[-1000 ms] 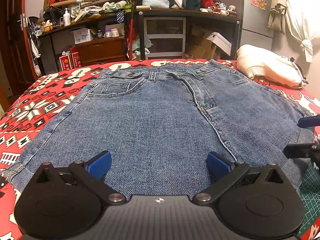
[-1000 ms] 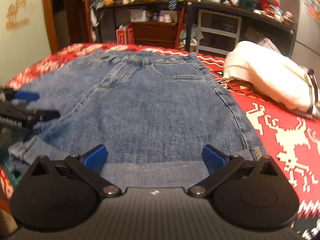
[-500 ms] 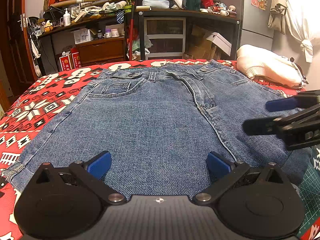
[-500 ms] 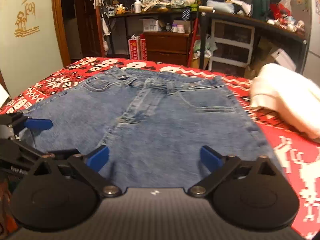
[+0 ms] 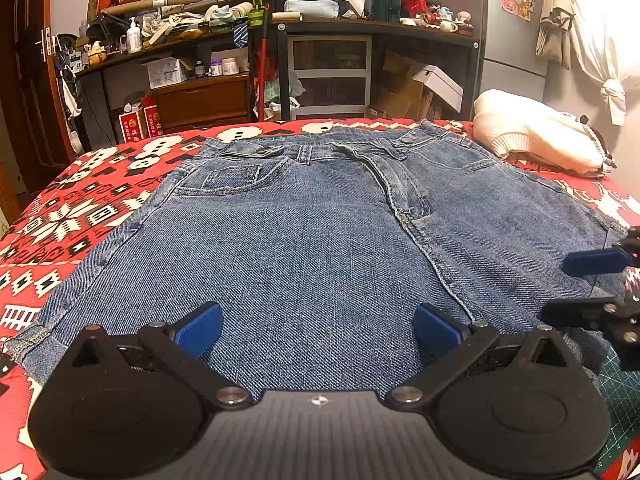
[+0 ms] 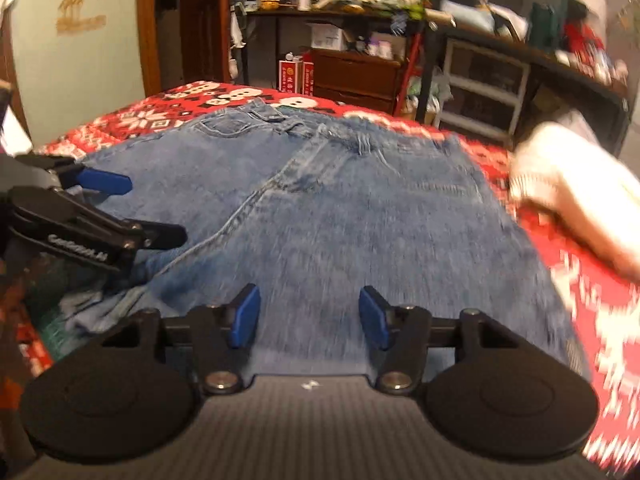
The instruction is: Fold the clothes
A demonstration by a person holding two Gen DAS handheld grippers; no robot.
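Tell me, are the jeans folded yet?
Not yet. The jeans are laid out flat on the red blanket, which looks like the only step done. Both the left gripper and right gripper are open over the hem, holding nothing. All the folding is left. The white sweater sits beside them.

Warm, dim indoor light fills both views. The left wrist view is sharp, with fisheye bending at the edges. The right wrist view is smeared by motion blur, worst on the white sweater (image 6: 576, 184) and red blanket (image 6: 580, 320).
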